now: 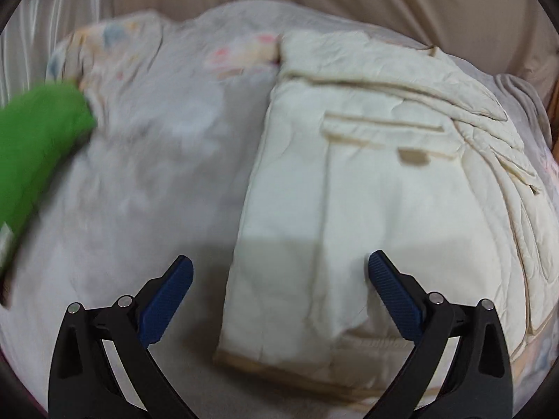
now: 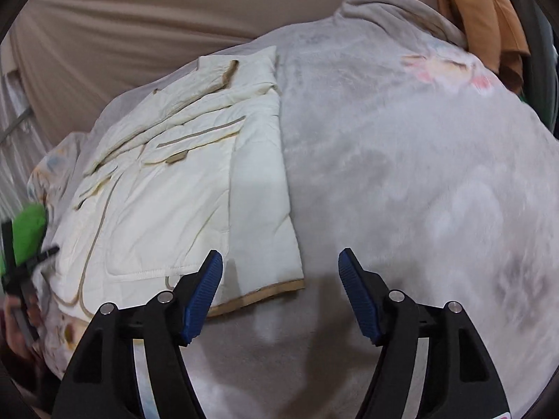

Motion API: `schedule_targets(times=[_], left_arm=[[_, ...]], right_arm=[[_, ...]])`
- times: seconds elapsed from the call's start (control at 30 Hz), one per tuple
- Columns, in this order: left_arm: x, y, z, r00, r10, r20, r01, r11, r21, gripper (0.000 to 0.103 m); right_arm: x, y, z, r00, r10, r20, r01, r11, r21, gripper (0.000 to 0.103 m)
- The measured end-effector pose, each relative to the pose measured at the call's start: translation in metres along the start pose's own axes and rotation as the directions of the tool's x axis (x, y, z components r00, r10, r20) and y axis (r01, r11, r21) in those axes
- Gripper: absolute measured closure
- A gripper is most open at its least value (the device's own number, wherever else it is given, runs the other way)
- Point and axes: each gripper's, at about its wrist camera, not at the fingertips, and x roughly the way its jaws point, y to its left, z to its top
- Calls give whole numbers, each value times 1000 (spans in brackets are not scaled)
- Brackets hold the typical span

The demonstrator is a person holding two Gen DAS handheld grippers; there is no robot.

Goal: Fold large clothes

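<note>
Grey fleece blanket [image 2: 401, 160] covers the bed; cream quilted jacket [image 1: 349, 192] lies partly folded on it. Left gripper [image 1: 279, 272] and right gripper [image 2: 279, 272] hover released, empty. Next: grab near hem, fold away.

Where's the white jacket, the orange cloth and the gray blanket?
white jacket [image 2: 181, 202], right wrist view, middle of its front.
orange cloth [image 2: 482, 14], right wrist view, hanging fold.
gray blanket [image 2: 401, 160], right wrist view, bare middle.

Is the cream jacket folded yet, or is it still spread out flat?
Partly folded. The cream jacket lies on the grey blanket as a narrow panel, sleeves laid across its top; the hem end is not folded up.
</note>
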Motion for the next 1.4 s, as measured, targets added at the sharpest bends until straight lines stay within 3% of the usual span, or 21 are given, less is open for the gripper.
schedule_targets(times=[0.1,0.2,0.4,0.43,0.47,0.5,0.57,0.63,0.8,0.93,1.07,1.2,1.27,1.33,1.4], left_arm=[[-1,14,-11,997,-73,23,75,990,-118,5],[-4,13,-15,995,-91,33,95,987,-129,5],[-3,12,-15,993,-106,44,110,989,-103,9],[-3,11,-13,993,-107,46,112,989,-97,17],[-4,10,-12,992,-119,49,123,988,-93,24],[-5,8,-10,988,-151,44,155,984,-91,42],[-13,2,-8,981,-186,46,190,978,-85,71],[-27,-5,-8,984,-161,82,165,985,-47,85],[-78,-7,-14,965,-213,156,216,976,1,92],[-140,6,-34,923,-285,258,295,956,2,94],[-207,14,-52,865,-329,379,339,940,44,94],[-237,10,-36,815,-373,443,371,924,94,94],[-236,1,-15,811,-360,462,351,930,109,94],[-223,-10,10,817,-342,465,325,938,119,94],[-199,-21,41,841,-314,440,300,948,105,94]], right_arm=[[1,1,-1,999,46,15,-47,997,65,30],[16,4,-5,990,136,-38,-129,981,143,30],[21,19,-6,990,141,-7,-138,979,151,31],[23,21,-6,989,148,-4,-146,978,152,35],[25,24,-5,989,149,-6,-147,978,150,51],[27,27,-5,991,137,-4,-135,980,148,67],[23,31,-6,993,115,22,-117,983,140,83],[11,36,-5,991,117,70,-125,985,120,90],[-44,43,-5,969,158,192,-171,984,52,95],[-102,42,-19,937,198,288,-211,977,15,96],[-170,47,-30,875,233,424,-235,971,-48,96],[-205,51,-17,807,270,525,-264,960,-88,97],[-203,56,3,789,277,548,-264,959,-103,97],[-189,59,26,790,265,552,-253,962,-100,97],[-163,60,58,808,256,531,-257,964,-74,97]])
